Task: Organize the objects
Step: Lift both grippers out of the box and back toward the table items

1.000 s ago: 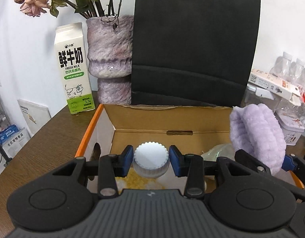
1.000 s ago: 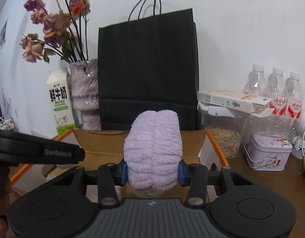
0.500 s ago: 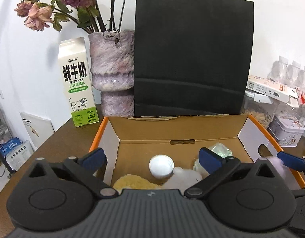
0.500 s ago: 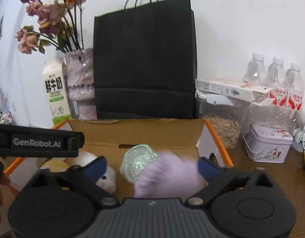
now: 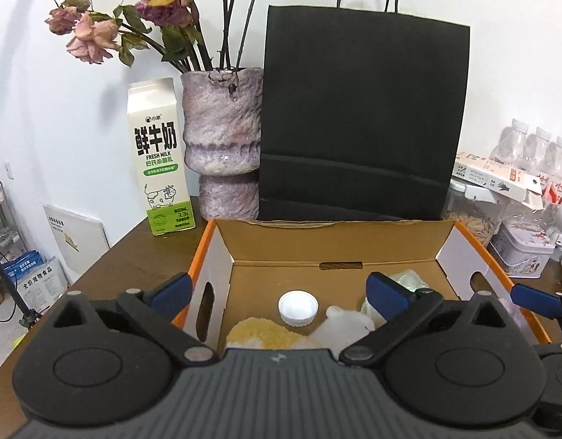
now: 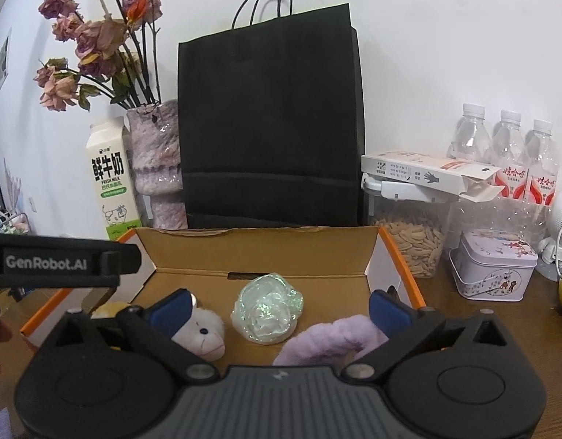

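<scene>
Both grippers stand wide with nothing between their blue pads: my left gripper (image 5: 277, 291) and my right gripper (image 6: 279, 309) have just been opening, the right still widening a touch in the last half second, and both hang over the open cardboard box with orange edges (image 5: 222, 256). From the left wrist I see the white ribbed bottle cap (image 5: 298, 307) down on the box floor, at twelve o'clock from the camera, its bottle mostly hidden. Just at five o'clock of it lies the white plush toy (image 5: 348, 325), and at seven o'clock a yellow fuzzy thing (image 5: 259, 334), both cut off by the gripper body. From the right wrist the fluffy lilac band (image 6: 332, 340) lies in the box at six o'clock of the frame's middle, its near half hidden under my gripper; I cannot tell whether it touches the right pad. Beside it at eleven o'clock sits the crumpled iridescent film ball (image 6: 268, 307), and at nine o'clock the plush's face. Behind the box stand the black paper bag (image 6: 271, 120) and the milk carton (image 5: 158, 162).
</scene>
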### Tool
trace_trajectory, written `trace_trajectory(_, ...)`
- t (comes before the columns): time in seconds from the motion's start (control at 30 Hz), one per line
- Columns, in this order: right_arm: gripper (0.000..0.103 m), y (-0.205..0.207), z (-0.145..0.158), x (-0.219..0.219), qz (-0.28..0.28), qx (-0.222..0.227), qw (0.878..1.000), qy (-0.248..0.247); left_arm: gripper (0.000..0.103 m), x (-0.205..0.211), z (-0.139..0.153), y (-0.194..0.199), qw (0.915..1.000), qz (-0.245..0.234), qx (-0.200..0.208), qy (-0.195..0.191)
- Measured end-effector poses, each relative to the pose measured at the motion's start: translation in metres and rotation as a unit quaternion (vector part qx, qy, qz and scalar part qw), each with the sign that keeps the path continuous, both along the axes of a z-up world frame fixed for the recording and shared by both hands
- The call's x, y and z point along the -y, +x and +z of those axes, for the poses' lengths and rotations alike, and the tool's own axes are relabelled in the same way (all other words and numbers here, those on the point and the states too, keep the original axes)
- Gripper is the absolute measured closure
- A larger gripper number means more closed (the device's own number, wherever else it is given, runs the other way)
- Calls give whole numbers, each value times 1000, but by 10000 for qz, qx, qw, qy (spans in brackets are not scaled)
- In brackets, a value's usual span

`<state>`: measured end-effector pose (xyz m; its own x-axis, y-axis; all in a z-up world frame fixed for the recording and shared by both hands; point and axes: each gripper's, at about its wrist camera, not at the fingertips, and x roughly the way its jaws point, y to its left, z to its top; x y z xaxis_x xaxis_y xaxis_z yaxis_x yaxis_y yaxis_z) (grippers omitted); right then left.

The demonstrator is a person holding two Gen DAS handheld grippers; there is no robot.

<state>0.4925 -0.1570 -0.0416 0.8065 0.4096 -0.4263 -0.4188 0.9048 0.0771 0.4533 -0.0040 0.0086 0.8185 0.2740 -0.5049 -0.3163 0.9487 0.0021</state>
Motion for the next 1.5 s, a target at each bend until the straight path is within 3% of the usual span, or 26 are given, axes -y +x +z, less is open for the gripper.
trace_trajectory(0.53, 0, -68, 25, 15, 124, 313, 9993, -152, 0, 0, 18, -74, 9995, -117, 234, -159)
trace_trajectory(1.03, 0, -149, 20, 35, 135, 576, 9979, -253, 0, -6, 20, -152, 9985, -227, 476, -154)
trace_trajectory(1.5, 0, -200, 9, 41, 96, 623, 9975, -329, 0, -23, 3, -209, 9972, -448, 598, -101)
